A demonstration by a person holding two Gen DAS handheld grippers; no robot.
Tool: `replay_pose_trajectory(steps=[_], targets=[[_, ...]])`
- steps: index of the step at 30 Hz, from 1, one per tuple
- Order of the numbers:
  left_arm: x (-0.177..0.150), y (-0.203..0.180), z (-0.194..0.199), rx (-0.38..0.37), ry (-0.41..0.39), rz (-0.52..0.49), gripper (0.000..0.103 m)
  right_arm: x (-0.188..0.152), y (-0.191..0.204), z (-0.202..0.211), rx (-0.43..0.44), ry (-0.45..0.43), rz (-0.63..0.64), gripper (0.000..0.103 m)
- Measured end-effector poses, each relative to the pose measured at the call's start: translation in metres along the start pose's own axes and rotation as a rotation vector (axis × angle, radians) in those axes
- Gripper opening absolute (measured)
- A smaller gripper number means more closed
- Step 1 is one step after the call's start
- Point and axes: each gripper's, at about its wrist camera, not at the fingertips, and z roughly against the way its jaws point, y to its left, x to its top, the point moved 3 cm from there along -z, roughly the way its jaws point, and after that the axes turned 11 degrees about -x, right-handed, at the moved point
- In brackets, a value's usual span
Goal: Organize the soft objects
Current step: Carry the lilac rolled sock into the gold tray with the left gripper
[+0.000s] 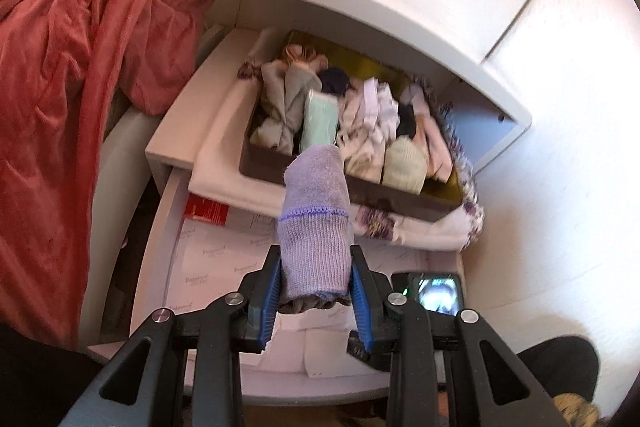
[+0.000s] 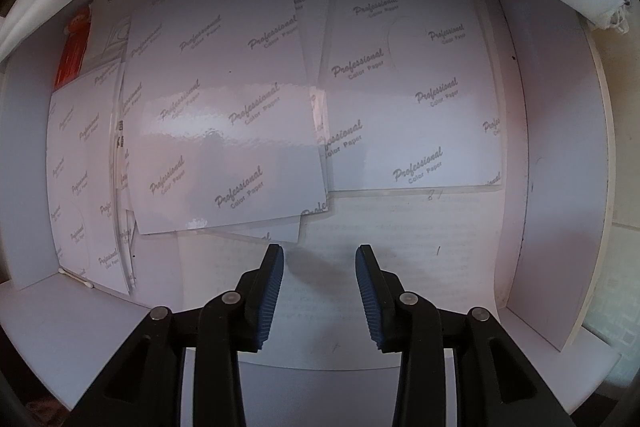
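The left gripper (image 1: pixel 316 291) tilts down toward the far side, pinching a rolled lilac knitted sock (image 1: pixel 314 227) above an open white drawer (image 1: pixel 160 227). Beyond it, a dark tray (image 1: pixel 360 191) holds folded socks. The right gripper (image 2: pixel 320 291) points straight down, jaws apart and empty, over glossy white paper sheets (image 2: pixel 224 131).

Drawer (image 2: pixel 560 187) holds photo paper (image 2: pixel 224 115), maybe docs.

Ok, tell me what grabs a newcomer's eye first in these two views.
First, the rolled lilac knitted sock, clamped in the left gripper just short of the dark tray of folded socks. Next, the crumpled red velvety blanket fills the left side. Under the empty, open right gripper, glossy white sheets printed "Professional Color Paper" cover a white drawer's floor.
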Motion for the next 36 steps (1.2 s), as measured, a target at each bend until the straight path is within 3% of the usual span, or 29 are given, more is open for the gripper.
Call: replay_pose_trajectory(steps=[13,23,30,36], targets=[[0.061,-0.01,-0.004,-0.068,-0.049,0.008,0.031,-0.001,0.005,0.001,-0.009,-0.008,0.03,0.038],[0.093,-0.02,-0.042,-0.064,0.008,-0.057,0.031,-0.003,0.006,0.002,-0.009,-0.013,0.029,0.038],[0.101,-0.017,-0.077,-0.019,0.083,-0.067,0.031,-0.002,0.006,0.002,0.0,-0.012,0.034,0.039],[0.105,-0.019,-0.101,-0.027,0.128,-0.072,0.031,-0.002,0.004,0.001,0.011,-0.007,0.025,0.039]])
